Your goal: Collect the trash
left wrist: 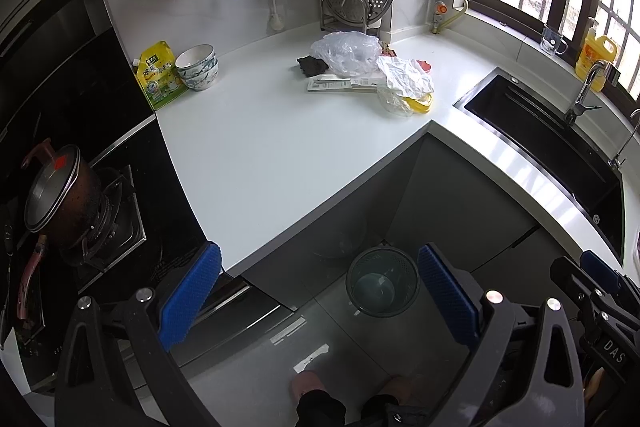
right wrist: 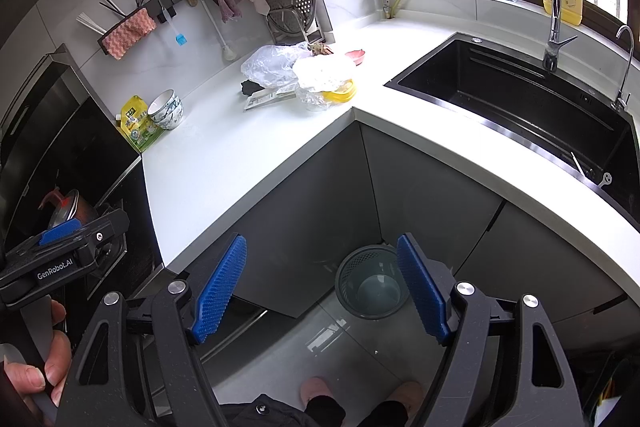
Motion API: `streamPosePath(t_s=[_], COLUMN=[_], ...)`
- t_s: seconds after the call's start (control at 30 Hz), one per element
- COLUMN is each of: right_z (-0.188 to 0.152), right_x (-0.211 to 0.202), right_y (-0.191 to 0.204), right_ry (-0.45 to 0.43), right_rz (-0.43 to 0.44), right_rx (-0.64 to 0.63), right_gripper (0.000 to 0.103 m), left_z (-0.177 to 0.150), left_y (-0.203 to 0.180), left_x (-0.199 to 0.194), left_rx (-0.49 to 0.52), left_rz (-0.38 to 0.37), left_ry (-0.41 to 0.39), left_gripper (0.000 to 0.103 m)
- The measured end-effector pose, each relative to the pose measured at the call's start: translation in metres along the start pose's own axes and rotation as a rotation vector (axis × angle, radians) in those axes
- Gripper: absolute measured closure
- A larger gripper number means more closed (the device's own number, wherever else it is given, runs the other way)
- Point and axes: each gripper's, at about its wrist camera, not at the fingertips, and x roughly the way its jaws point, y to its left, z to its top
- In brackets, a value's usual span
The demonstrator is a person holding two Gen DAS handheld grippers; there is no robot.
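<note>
Trash on white L-shaped countertop point(left wrist: 260, 147), near its inner corner: crumpled clear plastic bag point(left wrist: 346, 53), crumpled white paper point(left wrist: 404, 75), flat printed carton point(left wrist: 340, 84), yellow lid point(left wrist: 420, 104). Round grey mesh wastebasket point(left wrist: 382, 281) on floor below, apparently empty. Left gripper point(left wrist: 320, 301) and right gripper point(right wrist: 322, 289): both spread wide, holding nothing, above the floor.

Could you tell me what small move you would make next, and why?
Probably reach the right gripper forward to the crumpled white wrapper on the counter. Both grippers are open and hold nothing, the trash pile is untouched in the corner, and the bin on the floor looks empty.
</note>
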Motion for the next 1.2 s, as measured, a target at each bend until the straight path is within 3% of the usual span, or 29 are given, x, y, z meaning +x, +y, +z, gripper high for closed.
streamPosePath(t_s=[0.43, 0.77, 1.03, 1.2], right_z=[0.002, 0.005, 0.033, 0.067], right_x=[0.002, 0.016, 0.042, 0.072], right_y=[-0.005, -0.057, -0.089, -0.085], right_ry=[0.021, 0.051, 0.059, 0.055], right_rz=[0.016, 0.089, 0.129, 0.126], right_rx=[-0.018, -0.040, -0.034, -0.042], right_gripper=[0.029, 0.029, 0.029, 0.028], left_z=[-0.007, -0.013, 0.005, 0.033], left_y=[-0.003, -0.019, -0.023, -0.007], left_x=[0.004, 0.013, 0.018, 0.042], left_rx=[-0.018, -0.097, -0.135, -0.191], left_rz=[-0.005, 0.023, 0.031, 0.018], left_ry=[0.016, 0.031, 0.009, -0.012], left_gripper=[0.006, 0.006, 0.006, 0.006])
